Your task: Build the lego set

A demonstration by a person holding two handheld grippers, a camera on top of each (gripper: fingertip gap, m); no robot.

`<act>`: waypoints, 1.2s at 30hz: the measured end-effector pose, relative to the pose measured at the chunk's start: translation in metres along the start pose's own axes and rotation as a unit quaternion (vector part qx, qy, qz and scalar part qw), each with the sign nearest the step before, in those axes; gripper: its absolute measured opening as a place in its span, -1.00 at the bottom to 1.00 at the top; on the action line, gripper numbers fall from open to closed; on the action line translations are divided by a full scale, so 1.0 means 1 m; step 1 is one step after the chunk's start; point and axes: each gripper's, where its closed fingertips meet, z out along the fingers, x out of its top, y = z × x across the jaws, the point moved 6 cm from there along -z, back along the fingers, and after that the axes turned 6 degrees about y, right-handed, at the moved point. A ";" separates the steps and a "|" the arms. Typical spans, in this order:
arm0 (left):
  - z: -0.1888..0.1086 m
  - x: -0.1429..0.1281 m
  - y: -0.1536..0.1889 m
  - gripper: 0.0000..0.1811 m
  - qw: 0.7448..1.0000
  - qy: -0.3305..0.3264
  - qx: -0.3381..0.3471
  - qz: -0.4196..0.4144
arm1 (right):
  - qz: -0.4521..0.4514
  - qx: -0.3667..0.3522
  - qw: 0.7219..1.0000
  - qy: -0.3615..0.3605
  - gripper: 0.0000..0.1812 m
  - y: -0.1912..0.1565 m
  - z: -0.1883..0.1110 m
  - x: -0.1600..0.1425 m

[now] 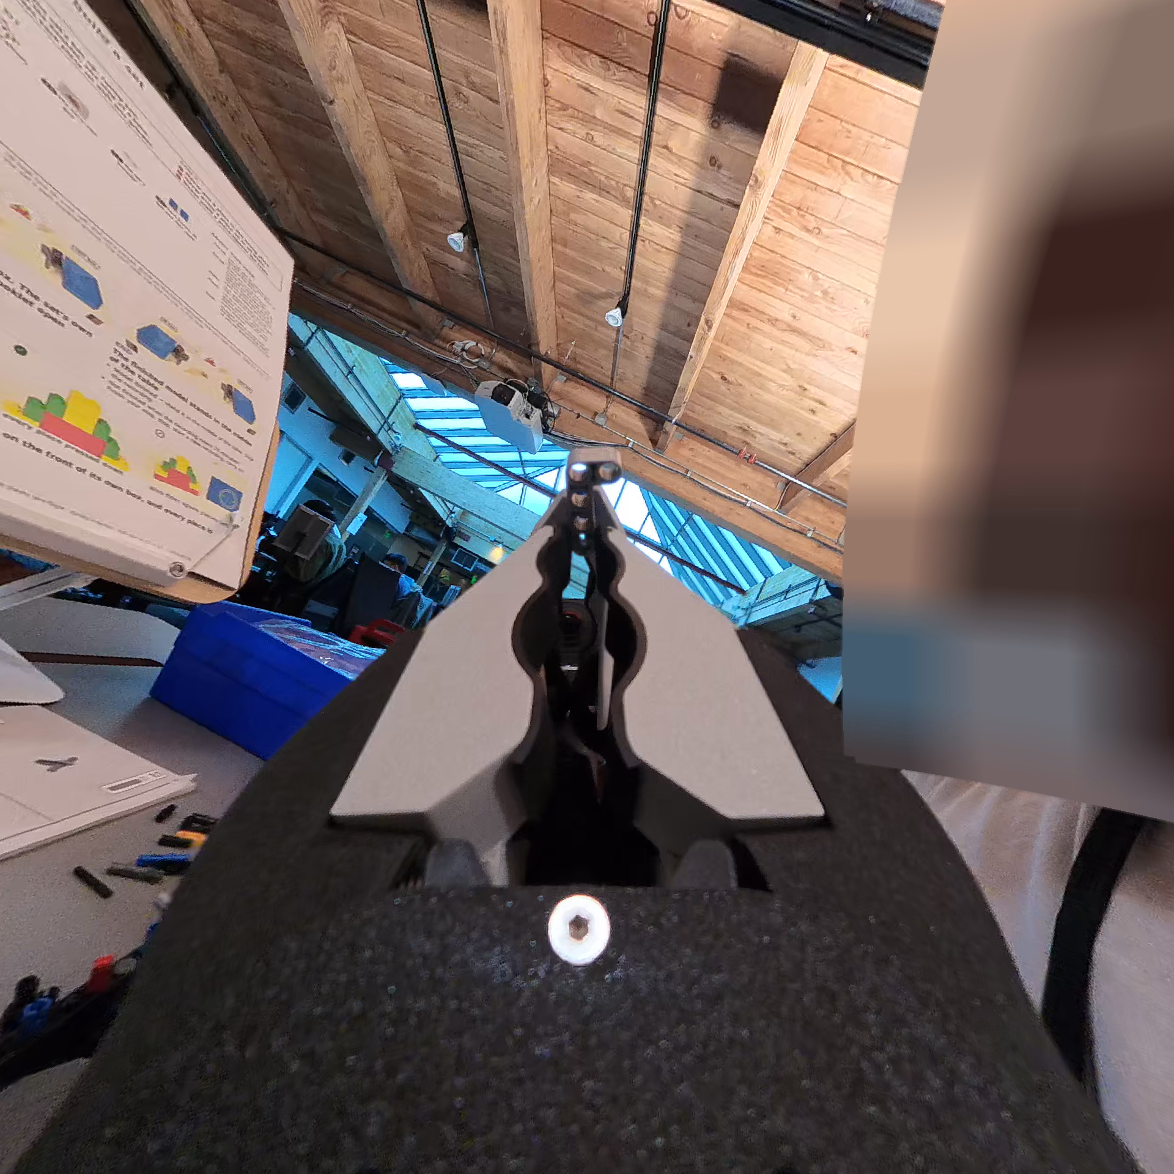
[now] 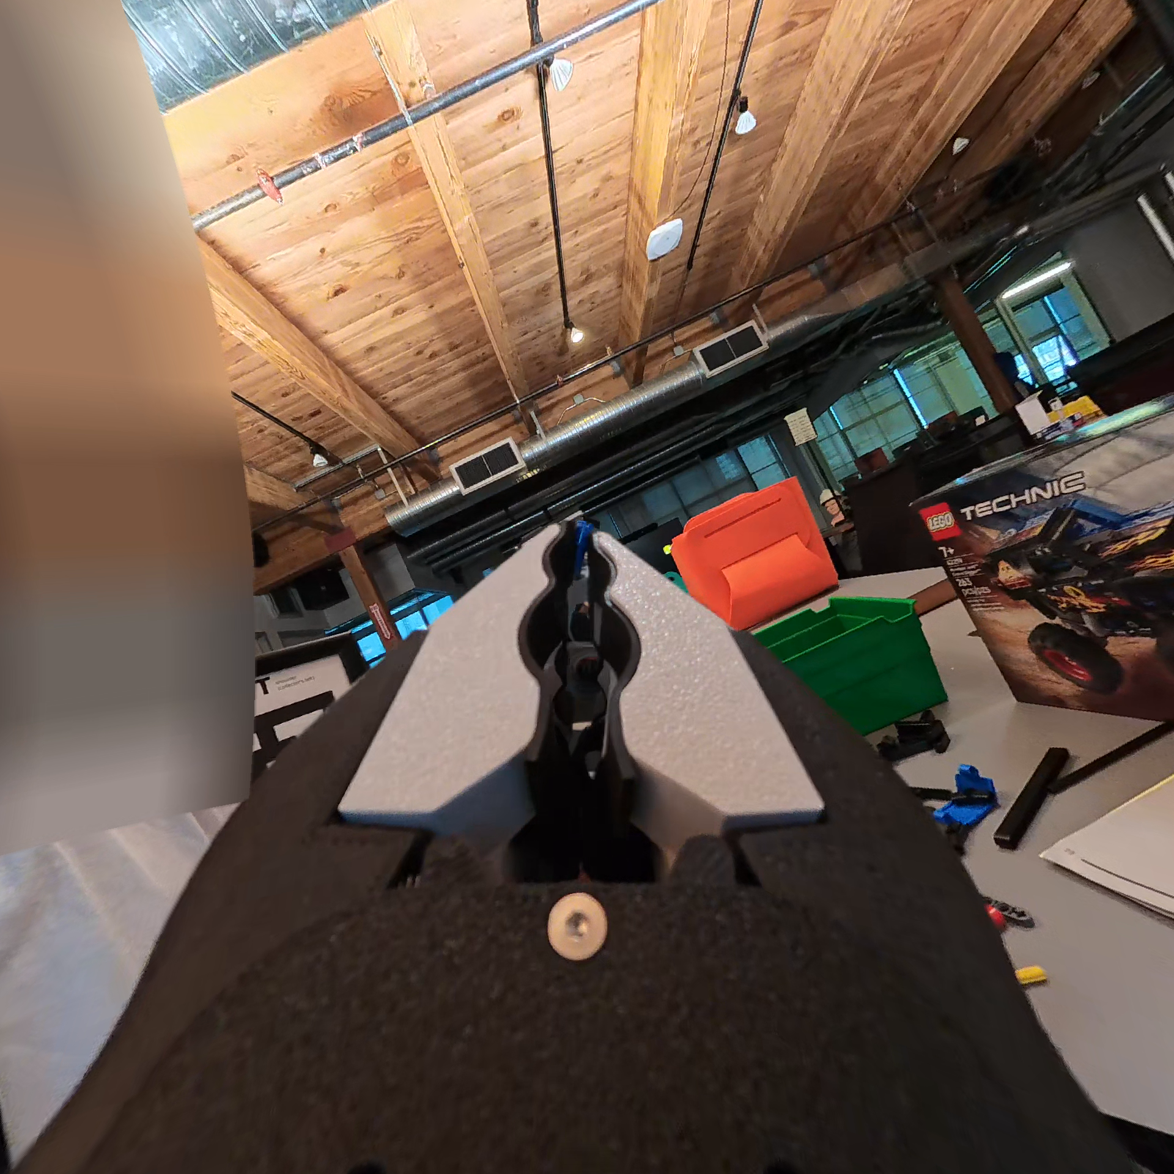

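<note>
Both tongs tilt up toward the ceiling, the left tongs [image 1: 587,502] clamped on a light grey holed beam [image 1: 592,473] standing lengthwise beyond the tips, the right tongs [image 2: 581,540] pinching a small blue pin [image 2: 582,532], loose pieces [image 2: 969,797] lying below on the surface [image 2: 1080,953].

Right tool [image 2: 581,540]: tilted toward the wooden ceiling, fingers closed on a small blue piece [image 2: 580,539] at the tips. Grey surface [image 2: 1048,953], to the right: green bin [image 2: 857,661]; orange container [image 2: 756,565] behind it; lego box [image 2: 1067,597]; black beam [image 2: 1032,797]; blue pieces [image 2: 969,794]; yellow piece [image 2: 1030,974]; white sheet [image 2: 1124,851].
</note>
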 end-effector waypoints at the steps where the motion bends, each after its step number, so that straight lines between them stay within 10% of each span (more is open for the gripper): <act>1: 0.000 -0.001 0.000 -0.94 1.000 0.004 0.001 -0.006 | -0.001 0.000 1.000 0.002 -0.97 0.000 0.001 0.000; 36: -0.003 -0.004 -0.002 -0.94 1.000 -0.014 0.008 -0.021 | -0.038 0.017 0.999 -0.005 -0.97 0.000 -0.009 0.005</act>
